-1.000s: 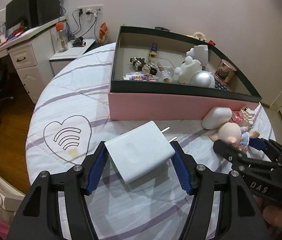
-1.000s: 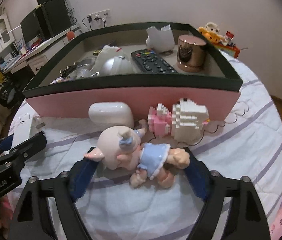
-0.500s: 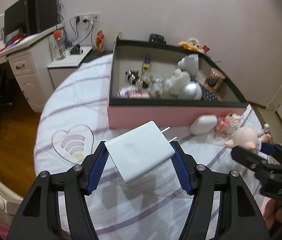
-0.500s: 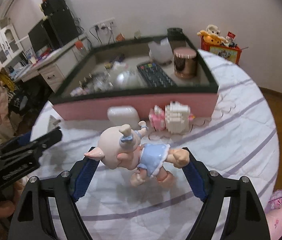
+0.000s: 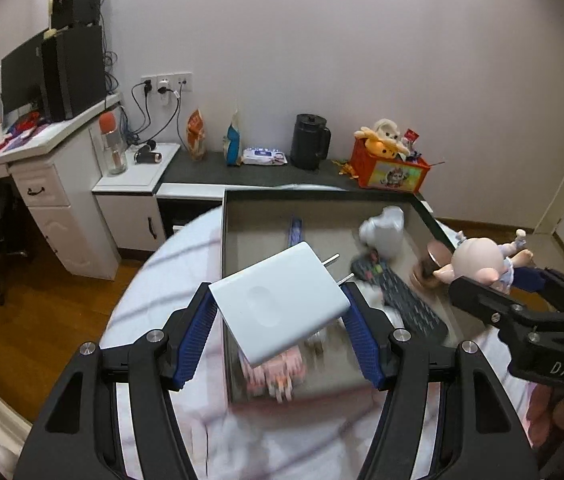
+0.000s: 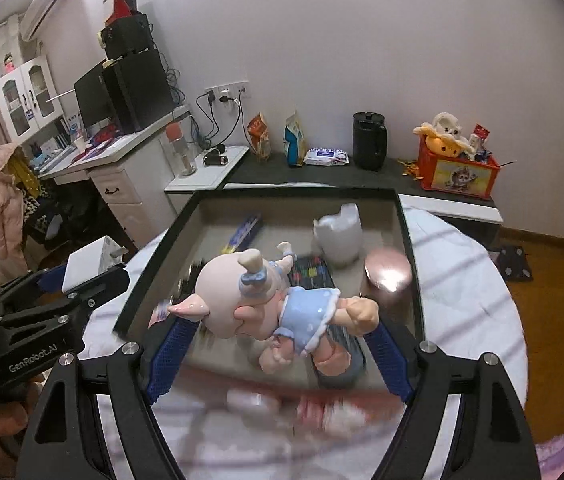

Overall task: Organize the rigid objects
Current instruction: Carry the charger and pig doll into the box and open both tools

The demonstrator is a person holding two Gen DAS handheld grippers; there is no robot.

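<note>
My left gripper (image 5: 277,312) is shut on a white charger block (image 5: 277,304) with two metal prongs, held in the air over the near left part of the box (image 5: 223,248). My right gripper (image 6: 277,328) is shut on a pig doll in a blue dress (image 6: 265,300), held above the box (image 6: 410,248). The box has a dark rim and pink outer wall and stands on the round bed. It holds a remote (image 5: 398,300), a copper tin (image 6: 388,272), a white figure (image 6: 340,234) and small items. The right gripper with the doll (image 5: 482,258) shows in the left wrist view.
The round bed has a white cover with purple stripes (image 6: 466,300). Behind it runs a low dark shelf with a black jug (image 5: 309,142), snack bags and a red toy box (image 5: 392,168). A white desk with a monitor (image 5: 41,148) stands to the left.
Both grippers have risen and moved forward from beside the box's pink front wall to above the box, each keeping its object. The view is blurred by the motion.
</note>
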